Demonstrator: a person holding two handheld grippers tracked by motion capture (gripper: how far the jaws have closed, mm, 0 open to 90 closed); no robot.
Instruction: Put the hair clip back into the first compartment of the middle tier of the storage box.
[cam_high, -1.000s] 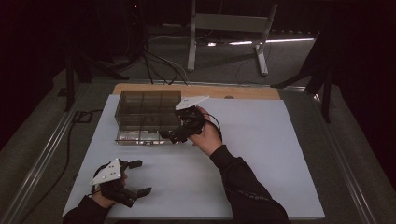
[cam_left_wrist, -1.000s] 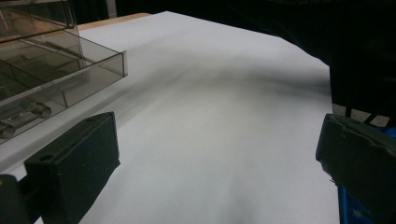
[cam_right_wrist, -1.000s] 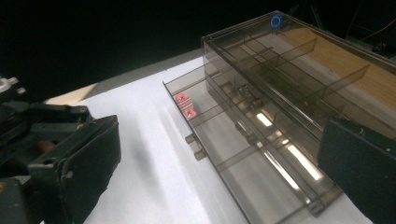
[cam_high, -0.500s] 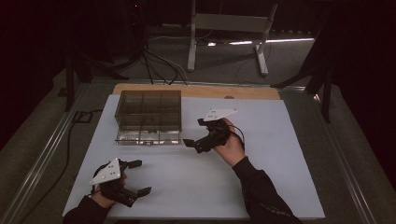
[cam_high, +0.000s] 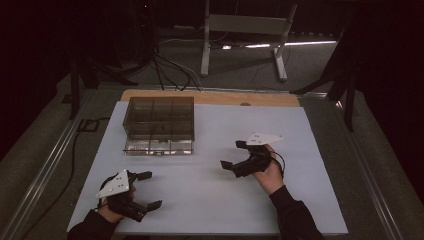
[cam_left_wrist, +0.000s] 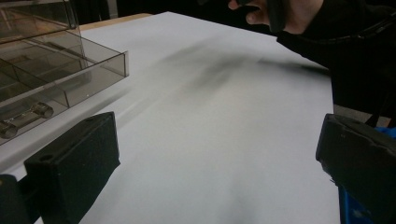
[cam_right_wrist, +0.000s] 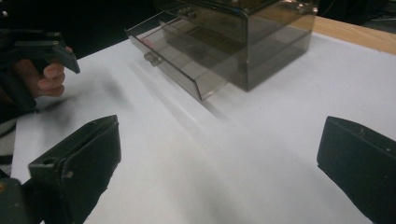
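A smoky clear drawer box (cam_high: 159, 120) stands at the far left of the white table (cam_high: 210, 200), its bottom drawer (cam_high: 158, 146) pulled out toward the person; no label or writing can be read on it. The right gripper (cam_high: 234, 157), jaws spread and empty, hovers well right of it. The left gripper (cam_high: 148, 190), also spread and empty, sits near the front edge.

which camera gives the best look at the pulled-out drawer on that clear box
The right gripper view: the open drawer shows whole, knob included. The left gripper view catches one corner at its edge. The high view shows it small and dim.
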